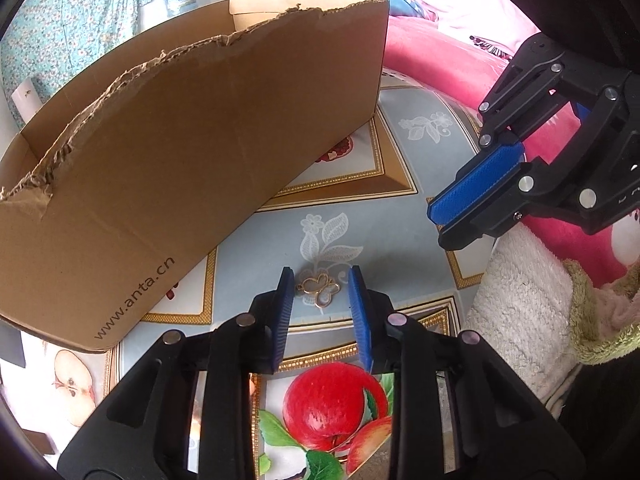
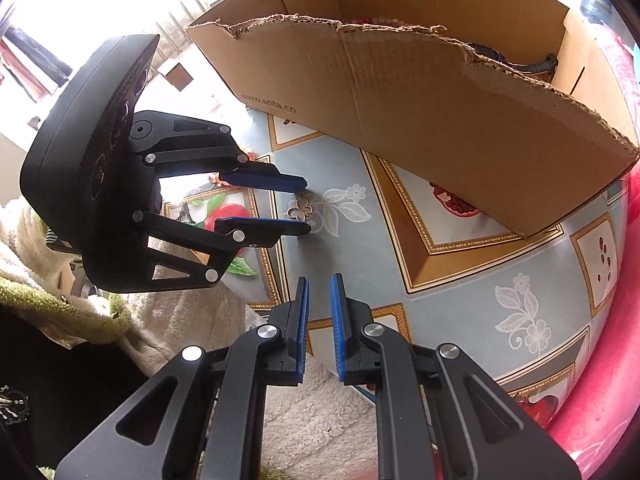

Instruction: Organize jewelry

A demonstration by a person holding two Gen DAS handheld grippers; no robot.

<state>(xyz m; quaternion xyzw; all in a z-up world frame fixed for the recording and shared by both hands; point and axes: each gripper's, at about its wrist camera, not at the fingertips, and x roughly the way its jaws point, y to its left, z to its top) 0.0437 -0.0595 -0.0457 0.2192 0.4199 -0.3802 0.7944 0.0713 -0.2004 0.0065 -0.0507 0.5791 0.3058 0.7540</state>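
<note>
Each wrist camera looks steeply down along its own tongs, close over the table (image 1: 420, 160). Both views share the butterfly pendant (image 1: 319, 290) and cardboard box (image 2: 440, 112).

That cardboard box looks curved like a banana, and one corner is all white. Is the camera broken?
No: in the left wrist view the fisheye lens bows the box, straight in reality; in the right wrist view the box bends likewise, and daylight washes out the upper left corner; the butterfly charm stays fairly sharp.

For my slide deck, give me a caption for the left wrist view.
Left claw straddles a gold butterfly-shaped pendant on the patterned tablecloth, beside a torn brown cardboard box.
</note>
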